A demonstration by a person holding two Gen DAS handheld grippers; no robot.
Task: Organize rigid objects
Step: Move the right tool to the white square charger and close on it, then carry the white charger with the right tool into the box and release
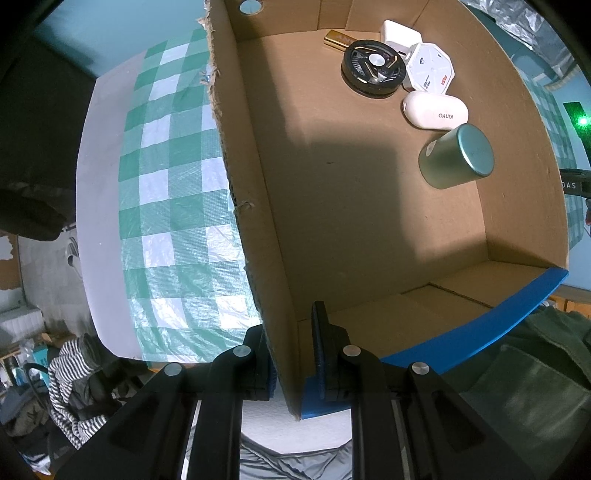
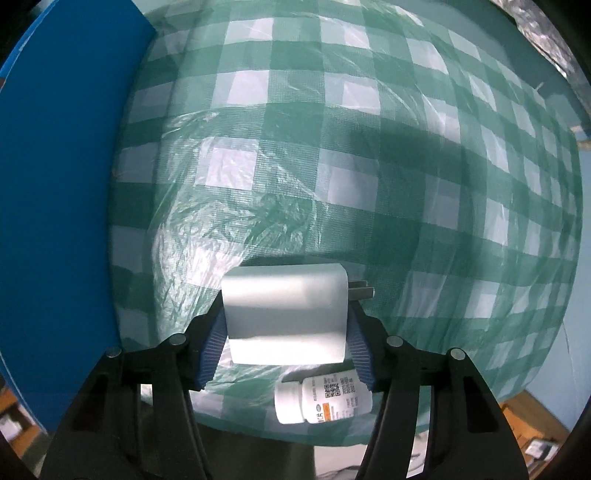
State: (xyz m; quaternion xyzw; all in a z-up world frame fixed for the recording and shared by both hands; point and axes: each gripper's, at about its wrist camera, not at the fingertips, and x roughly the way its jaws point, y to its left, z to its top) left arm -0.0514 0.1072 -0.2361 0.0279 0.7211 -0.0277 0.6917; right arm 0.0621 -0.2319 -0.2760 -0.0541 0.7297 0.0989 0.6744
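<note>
Five items already lay inside the cardboard box, grouped toward its far right corner: a gold bar-shaped thing, a black round fan-like disc, a white charger block, a white hexagonal case, a white oval case and, just nearer, a green metal cylinder lying on its side; that made six by recount. Left gripper was clamped on the box's near-left wall, one finger outside, one inside, apparently steadying it. Green checked tablecloth lay left of the box. Right gripper was closed on a white plug adapter, held above the cloth, prongs pointing right, beside the box's blue outer face. White pill bottle lay on its side below, not yet packed. Judged: mostly done; adapter and bottle left
</note>
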